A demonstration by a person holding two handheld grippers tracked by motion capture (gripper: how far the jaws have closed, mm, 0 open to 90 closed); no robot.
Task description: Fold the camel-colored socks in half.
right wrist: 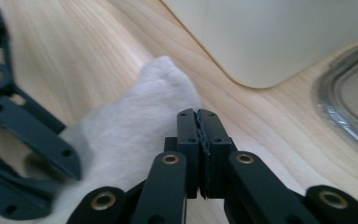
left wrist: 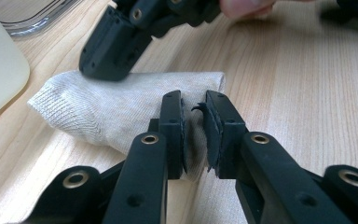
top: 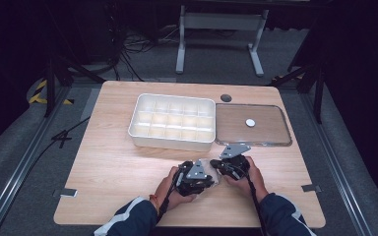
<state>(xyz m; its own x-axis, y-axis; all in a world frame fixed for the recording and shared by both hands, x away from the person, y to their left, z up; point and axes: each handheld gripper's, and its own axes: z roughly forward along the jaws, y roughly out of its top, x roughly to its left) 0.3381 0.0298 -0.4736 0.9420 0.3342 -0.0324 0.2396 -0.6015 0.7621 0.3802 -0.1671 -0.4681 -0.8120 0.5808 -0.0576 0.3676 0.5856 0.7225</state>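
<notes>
A pale knitted sock [top: 216, 179] lies on the wooden table near its front edge, between my two grippers. In the left gripper view the sock [left wrist: 98, 112] lies flat with its cuff to the left, and my left gripper [left wrist: 195, 100] is shut on a fold of its fabric. My right gripper [left wrist: 107, 65] comes in from above and rests its tip on the sock's top. In the right gripper view the right gripper [right wrist: 198, 114] has its pads pressed together at the edge of the sock [right wrist: 130, 126]; I see no fabric between them. Both grippers [top: 211, 178] [top: 217, 167] are held by hands.
A white tray [top: 172, 140] with several compartments stands behind the grippers, its rounded corner close by [right wrist: 261, 32]. To its right lies a clear lid [top: 266, 130] with a small white disc [top: 250, 122] on it. A dark round grommet [top: 226, 98] sits near the far edge.
</notes>
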